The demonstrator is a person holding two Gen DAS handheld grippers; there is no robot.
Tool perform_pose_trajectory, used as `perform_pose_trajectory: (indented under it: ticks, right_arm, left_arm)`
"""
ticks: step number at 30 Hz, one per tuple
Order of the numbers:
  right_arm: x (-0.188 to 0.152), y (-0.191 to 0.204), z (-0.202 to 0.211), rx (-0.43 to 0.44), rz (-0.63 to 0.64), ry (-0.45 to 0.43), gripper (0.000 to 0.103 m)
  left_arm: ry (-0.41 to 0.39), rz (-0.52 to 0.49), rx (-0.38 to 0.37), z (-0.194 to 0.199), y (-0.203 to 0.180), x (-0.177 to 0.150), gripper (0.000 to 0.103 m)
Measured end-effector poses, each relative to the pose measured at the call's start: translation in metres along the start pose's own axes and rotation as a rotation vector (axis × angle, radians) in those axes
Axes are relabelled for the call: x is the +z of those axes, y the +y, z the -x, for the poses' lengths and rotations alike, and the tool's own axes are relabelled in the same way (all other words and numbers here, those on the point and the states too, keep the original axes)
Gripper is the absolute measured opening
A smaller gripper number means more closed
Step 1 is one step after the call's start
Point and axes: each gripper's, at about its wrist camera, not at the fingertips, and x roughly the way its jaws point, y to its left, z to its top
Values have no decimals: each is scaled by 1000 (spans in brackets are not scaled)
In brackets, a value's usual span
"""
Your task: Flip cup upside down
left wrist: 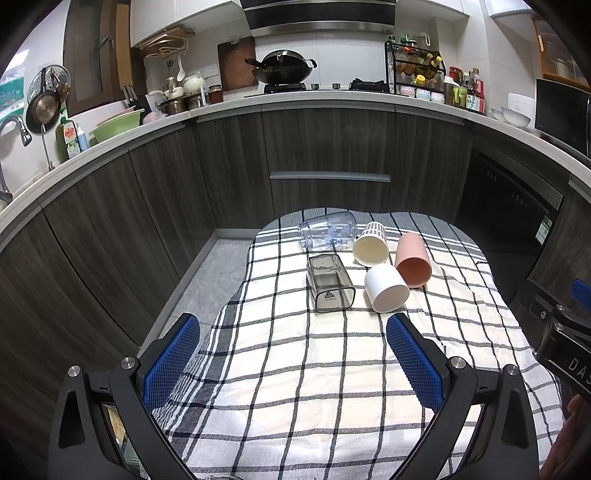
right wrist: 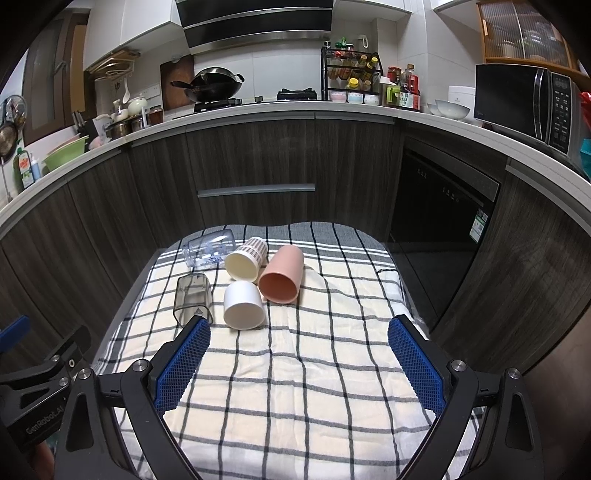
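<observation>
Ahead, five tipped cups cluster; the white plastic cup (right wrist: 243, 305) lies nearest; both the left gripper (left wrist: 291, 363) and the right gripper (right wrist: 297, 363) gape empty, seemingly above bare checked cloth (right wrist: 314, 387).

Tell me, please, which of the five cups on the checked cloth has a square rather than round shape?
The smoky grey transparent cup, lying on its side at the near left of the group. Its walls are flat and its mouth rectangular; the other four are round.

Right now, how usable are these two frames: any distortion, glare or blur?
Left wrist view: strong fisheye bend in the counter edge, dark vignette corners, cups sharp, clear cup hard to read. Right wrist view: same bend, bright glare on the range hood, pink cup crisp.
</observation>
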Motion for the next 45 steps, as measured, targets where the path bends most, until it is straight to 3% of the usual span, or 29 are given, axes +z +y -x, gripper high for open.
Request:
perform_pose_trajectory:
  ticks: [20,26,32,38,45]
  right_arm:
    - [6,9,-30,2,-1,74,97]
    - [24,16,-57,20,18,118,97]
    - [51,38,-107,68,94,223,97]
    - [69,40,-131,43,16,240,97]
    - [91,45,-161,-19,-176,195,97]
  left_arm:
    - [51,6,2,-40,8,2,103]
    - [68,51,29,-58,15,10,103]
    - [81,72,35,-83,20,28,103]
    - [42,-125,-33,-126,7,67,103]
    - [-25,-439,-159,-177,-19,117,103]
